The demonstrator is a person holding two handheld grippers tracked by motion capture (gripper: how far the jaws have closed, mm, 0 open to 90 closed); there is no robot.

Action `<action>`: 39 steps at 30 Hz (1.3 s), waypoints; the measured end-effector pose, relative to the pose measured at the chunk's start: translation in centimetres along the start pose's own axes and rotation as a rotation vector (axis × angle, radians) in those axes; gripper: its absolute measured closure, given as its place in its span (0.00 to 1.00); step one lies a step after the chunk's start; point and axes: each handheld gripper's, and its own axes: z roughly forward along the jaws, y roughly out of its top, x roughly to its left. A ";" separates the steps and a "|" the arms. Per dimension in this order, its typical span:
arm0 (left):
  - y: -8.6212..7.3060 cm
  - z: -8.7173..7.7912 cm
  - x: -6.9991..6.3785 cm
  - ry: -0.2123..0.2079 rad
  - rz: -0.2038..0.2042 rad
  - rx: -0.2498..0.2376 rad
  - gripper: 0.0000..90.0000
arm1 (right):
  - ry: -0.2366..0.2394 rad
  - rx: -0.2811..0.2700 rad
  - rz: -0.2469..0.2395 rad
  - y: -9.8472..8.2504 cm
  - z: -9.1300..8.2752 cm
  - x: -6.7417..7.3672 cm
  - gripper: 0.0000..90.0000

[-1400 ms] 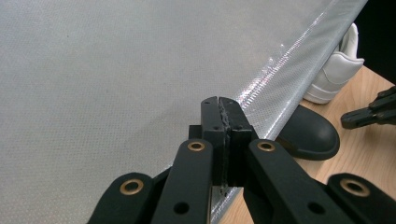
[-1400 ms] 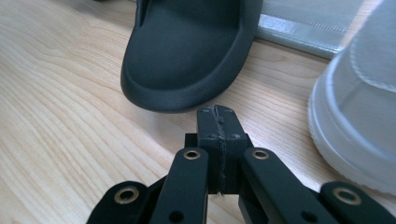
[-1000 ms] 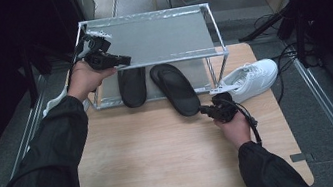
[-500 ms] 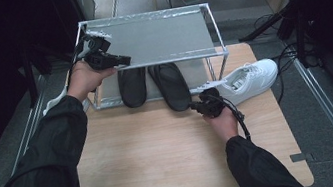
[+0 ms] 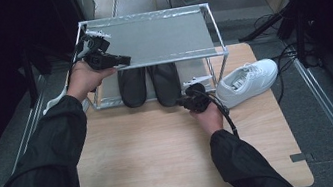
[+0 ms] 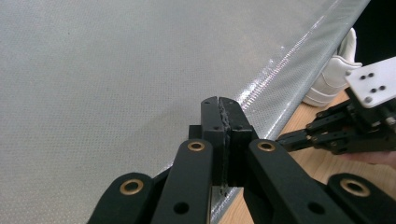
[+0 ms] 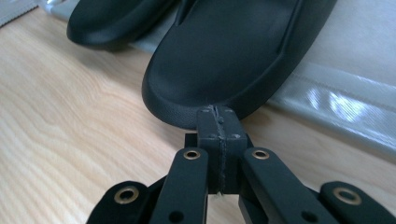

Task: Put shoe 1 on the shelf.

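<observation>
Your right hand-held gripper (image 7: pixel 219 112) has its jaws closed flat together, empty, with the heel of the right-hand black slipper (image 7: pixel 233 51) touching its tips dead ahead, half on the rack's lower shelf (image 7: pixel 336 102). It looks light, soft and rubbery, so nudge or pinch that pebbled heel rim. Your left hand-held gripper (image 6: pixel 220 103) is likewise closed on nothing; no writing reads anywhere.

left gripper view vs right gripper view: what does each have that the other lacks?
Left gripper view: the rack's grey top shelf, the white sneaker, and the right gripper farther off. Right gripper view: two black slippers, the near one with its heel at the shut jaws, the other beside it. Both: the wooden table and shut black jaws.
</observation>
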 end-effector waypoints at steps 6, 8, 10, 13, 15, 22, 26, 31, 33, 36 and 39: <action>0.0 0.0 -0.3 0.020 0.020 -0.002 1.00 | 0.035 -0.006 0.012 0.9 1.4 0.9 1.00; 0.0 0.0 -0.3 0.024 0.019 0.001 1.00 | 0.036 -0.003 0.010 1.1 1.7 1.2 1.00; 0.0 0.0 -0.2 0.019 0.003 0.002 1.00 | 0.034 -0.003 0.009 1.2 1.9 1.3 1.00; 0.0 0.0 -0.3 0.020 0.000 -0.003 1.00 | 0.031 -0.002 0.007 1.5 2.3 1.4 1.00; 0.0 -0.1 -0.5 0.033 0.026 -0.002 1.00 | 0.034 -0.001 0.019 1.6 2.5 1.5 1.00; -0.2 -0.8 -0.3 0.008 -0.027 -0.033 0.87 | 0.063 -0.021 0.050 1.6 2.5 2.2 1.00; 0.0 -2.5 -1.4 0.000 0.009 -0.067 0.71 | 0.084 -0.031 0.021 1.4 0.8 2.9 0.92; -0.4 -3.8 -2.3 -0.045 0.006 -0.005 0.49 | 0.128 -0.070 -0.001 0.8 -2.0 3.3 0.81; -0.8 -4.0 -2.7 -0.076 0.015 0.018 0.40 | 0.127 -0.080 -0.008 0.6 -3.1 3.6 0.77; -1.9 -4.3 -3.6 -0.089 0.036 0.032 0.39 | 0.130 -0.117 -0.006 0.1 -4.8 3.7 0.73; -2.8 -4.5 -4.1 -0.092 0.043 0.029 0.39 | 0.140 -0.135 -0.018 -0.9 -6.6 3.7 0.69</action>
